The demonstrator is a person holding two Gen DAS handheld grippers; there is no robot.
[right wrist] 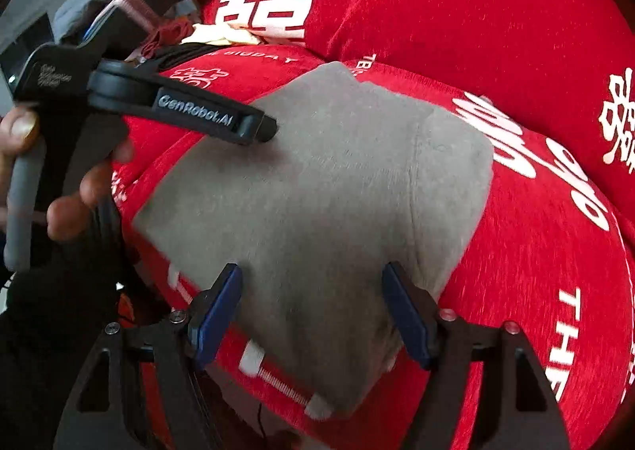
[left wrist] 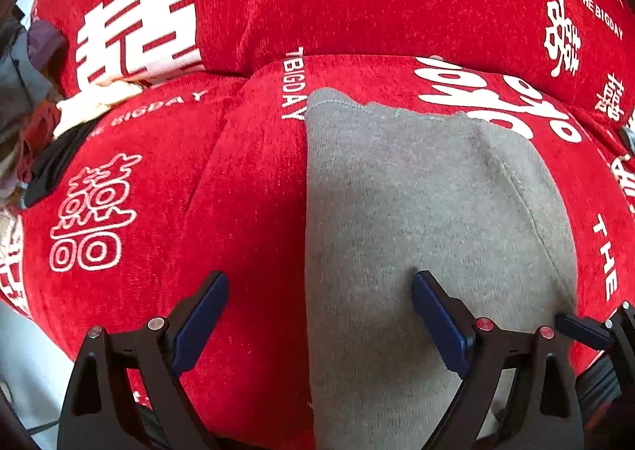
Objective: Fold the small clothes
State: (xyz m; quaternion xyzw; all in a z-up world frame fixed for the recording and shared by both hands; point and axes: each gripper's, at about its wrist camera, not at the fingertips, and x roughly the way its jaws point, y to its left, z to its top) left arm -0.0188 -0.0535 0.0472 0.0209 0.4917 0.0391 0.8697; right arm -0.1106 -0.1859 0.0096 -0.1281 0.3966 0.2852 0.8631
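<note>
Grey folded garment [left wrist: 416, 211] flat on a red sofa cushion [left wrist: 246, 180] printed with white characters. Left gripper [left wrist: 319, 315] spread wide, empty, straddling the garment's left edge. Right gripper [right wrist: 311, 311] likewise released, over its near edge. Heaped clothes [left wrist: 35, 120] left of the garment, partly cut off, hard to identify.

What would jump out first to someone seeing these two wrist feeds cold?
The bright red sofa cover with white wedding characters and "THE BIGDAY" lettering fills both views. Against it, the flat gray garment lies across the seat cushion, with both the left gripper and right gripper open over its near edge. At upper left, a loose pile of clothes sits beside the cushion.
</note>
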